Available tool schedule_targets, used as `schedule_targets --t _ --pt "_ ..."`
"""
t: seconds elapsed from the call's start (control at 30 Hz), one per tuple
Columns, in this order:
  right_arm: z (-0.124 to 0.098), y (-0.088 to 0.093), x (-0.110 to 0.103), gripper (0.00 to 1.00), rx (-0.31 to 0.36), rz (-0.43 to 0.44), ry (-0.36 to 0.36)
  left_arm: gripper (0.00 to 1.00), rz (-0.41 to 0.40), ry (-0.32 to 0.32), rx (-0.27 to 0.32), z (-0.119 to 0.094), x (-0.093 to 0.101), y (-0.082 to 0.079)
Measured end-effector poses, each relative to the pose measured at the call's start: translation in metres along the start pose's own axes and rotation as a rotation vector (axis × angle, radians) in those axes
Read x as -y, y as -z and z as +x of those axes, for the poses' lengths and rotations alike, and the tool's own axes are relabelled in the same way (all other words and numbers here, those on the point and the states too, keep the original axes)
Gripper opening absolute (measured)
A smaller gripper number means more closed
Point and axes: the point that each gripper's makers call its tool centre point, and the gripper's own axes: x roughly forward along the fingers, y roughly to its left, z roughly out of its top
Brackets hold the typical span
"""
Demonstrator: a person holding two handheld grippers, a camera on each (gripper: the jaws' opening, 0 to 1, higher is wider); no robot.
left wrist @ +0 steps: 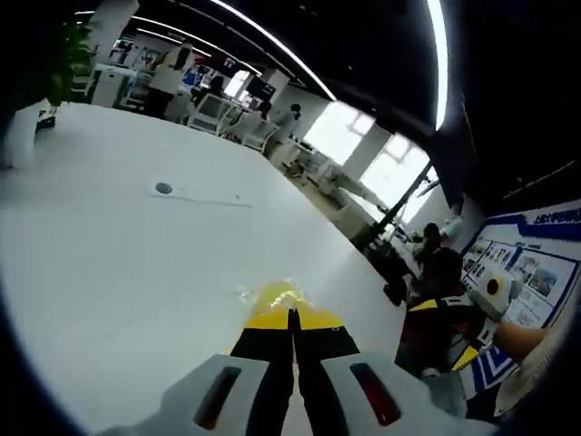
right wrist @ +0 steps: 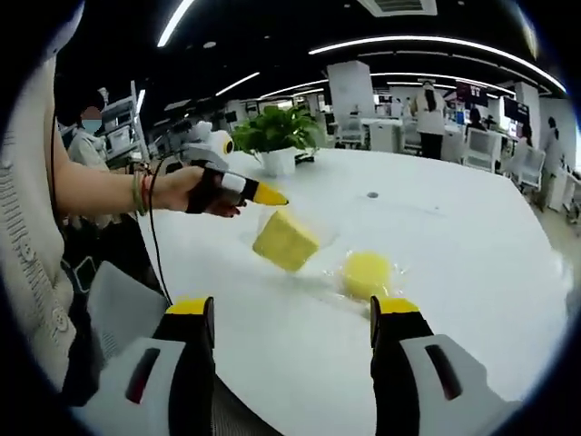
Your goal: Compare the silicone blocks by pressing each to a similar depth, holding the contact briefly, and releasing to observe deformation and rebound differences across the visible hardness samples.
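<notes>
Right gripper view: we see our right gripper [right wrist: 292, 313] with its two yellow-tipped jaws spread wide apart, nothing between them, held above the near edge of the white table [right wrist: 472, 245]. Past the jaws two yellow silicone pieces sit on the table: a square block [right wrist: 284, 240], tilted up on one edge, and a round block [right wrist: 366, 272] lying flat just right of it, close but not touching as far as we can tell. Our left gripper [right wrist: 270, 195] comes in from the left of this view, held by a hand [right wrist: 186, 189]; its yellow tip sits at the upper corner of the square block, apparently in contact. A potted plant [right wrist: 275, 136] stands farther back on the table. Left gripper view: the left gripper's [left wrist: 292, 318] jaws are pressed together, tips down on a yellow surface with clear wrapping around it, which we take to be the square block [left wrist: 277, 298]. The right gripper [left wrist: 472, 313] shows at the right edge here.
</notes>
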Motion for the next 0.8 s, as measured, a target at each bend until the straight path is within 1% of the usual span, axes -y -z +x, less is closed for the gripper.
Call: schedule_targets --t 0.07,0.1,0.23,0.27,0.33,0.37,0.43,0.53,0.73,0.8 --pt "0.000 0.005 0.000 0.66 -0.014 0.003 0.012 0.00 -0.007 -0.006 0.008 0.001 -0.006 -0.004" --pt "0.000 0.006 0.000 0.66 -0.016 0.004 0.013 0.00 -0.013 -0.024 0.019 0.002 -0.014 -0.008" --pt "0.001 0.016 -0.002 0.67 -0.038 0.027 0.004 0.00 -0.048 -0.042 0.032 0.004 -0.037 -0.016" --pt "0.002 0.018 -0.003 0.67 -0.045 0.032 0.004 0.00 -0.052 -0.046 0.034 0.004 -0.039 -0.017" --pt "0.003 0.022 -0.003 0.67 -0.057 0.037 0.007 0.00 -0.049 -0.070 0.030 0.005 -0.053 -0.018" --pt "0.004 0.024 -0.003 0.66 -0.062 0.042 0.009 0.00 -0.058 -0.078 0.025 0.006 -0.061 -0.017" --pt "0.005 0.027 -0.003 0.66 -0.074 0.050 0.013 0.00 -0.057 -0.089 0.015 0.008 -0.070 -0.015" --pt "0.005 0.032 -0.004 0.66 -0.095 0.057 0.015 0.00 -0.042 -0.115 -0.026 0.014 -0.088 -0.006" --pt "0.003 0.035 0.002 0.66 -0.111 0.075 0.041 0.00 -0.037 -0.150 -0.083 0.020 -0.117 0.008" --pt "0.002 0.037 0.004 0.65 -0.119 0.084 0.047 0.00 -0.039 -0.159 -0.090 0.019 -0.125 0.011"
